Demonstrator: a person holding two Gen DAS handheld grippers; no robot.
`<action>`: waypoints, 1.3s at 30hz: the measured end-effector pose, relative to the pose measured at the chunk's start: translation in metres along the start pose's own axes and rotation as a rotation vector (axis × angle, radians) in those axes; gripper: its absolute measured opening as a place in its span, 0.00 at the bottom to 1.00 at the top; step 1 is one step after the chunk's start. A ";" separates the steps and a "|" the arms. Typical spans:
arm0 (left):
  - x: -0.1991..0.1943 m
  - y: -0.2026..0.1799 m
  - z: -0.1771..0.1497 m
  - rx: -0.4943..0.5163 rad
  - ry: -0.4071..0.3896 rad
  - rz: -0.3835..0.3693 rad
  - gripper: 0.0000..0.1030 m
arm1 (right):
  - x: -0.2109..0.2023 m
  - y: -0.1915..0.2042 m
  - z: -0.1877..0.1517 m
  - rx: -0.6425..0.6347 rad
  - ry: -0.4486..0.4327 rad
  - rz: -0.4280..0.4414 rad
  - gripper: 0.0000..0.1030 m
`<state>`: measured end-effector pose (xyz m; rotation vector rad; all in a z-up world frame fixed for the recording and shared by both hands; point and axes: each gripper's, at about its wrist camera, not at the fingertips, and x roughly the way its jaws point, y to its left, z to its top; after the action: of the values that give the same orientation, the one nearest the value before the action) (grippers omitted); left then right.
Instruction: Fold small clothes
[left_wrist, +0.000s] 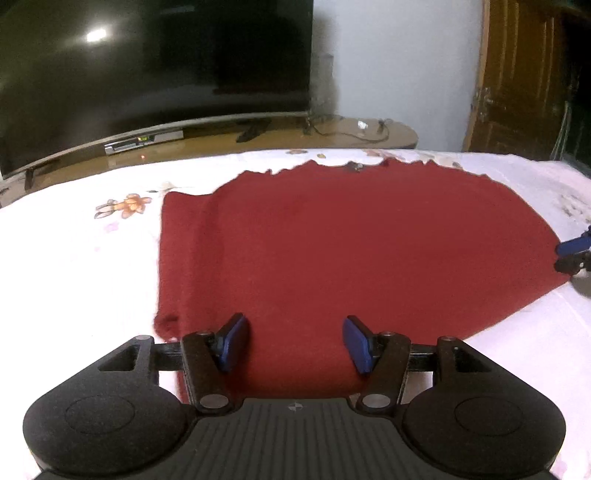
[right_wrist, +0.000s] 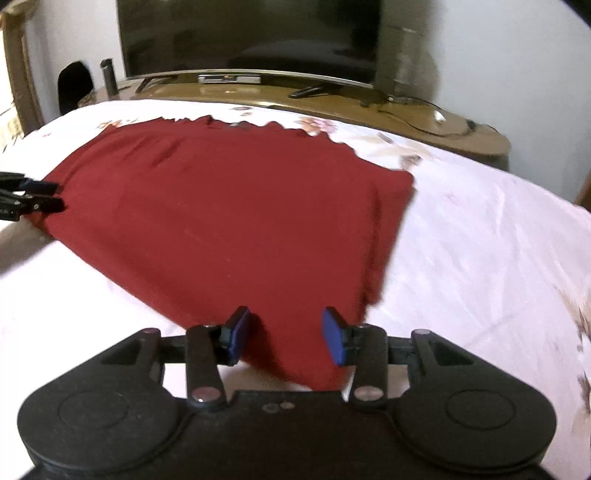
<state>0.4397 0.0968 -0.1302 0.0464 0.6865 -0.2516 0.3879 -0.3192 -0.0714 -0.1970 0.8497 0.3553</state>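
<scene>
Left wrist view shows a dark red garment (left_wrist: 351, 251) spread flat on a white floral bed sheet (left_wrist: 74, 266). The left gripper (left_wrist: 295, 341) is spread wide over its near edge. The right gripper (right_wrist: 286, 336), also spread apart, straddles the near right corner. Beyond the bed stands a television (left_wrist: 147, 74).

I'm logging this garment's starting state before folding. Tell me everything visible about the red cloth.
The red cloth is a plain dark-red, soft knit-looking garment lying spread mostly flat on the white floral bedsheet. One side shows a folded-over strip; the far edge looks wavy. Its near edge sits between the open fingers of the left hand-held gripper and the right hand-held gripper.
</scene>
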 end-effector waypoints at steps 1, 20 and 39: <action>0.000 0.005 -0.002 -0.028 -0.004 -0.009 0.57 | -0.001 0.000 -0.003 -0.001 -0.004 -0.003 0.40; -0.030 -0.008 0.000 -0.042 -0.052 0.004 0.57 | -0.014 0.042 0.012 0.052 -0.064 -0.012 0.43; -0.019 0.061 -0.032 -0.230 -0.004 0.011 0.06 | -0.025 -0.028 -0.029 0.300 -0.120 -0.003 0.10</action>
<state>0.4208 0.1636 -0.1452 -0.1696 0.7072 -0.1607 0.3632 -0.3594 -0.0707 0.1004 0.7731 0.2308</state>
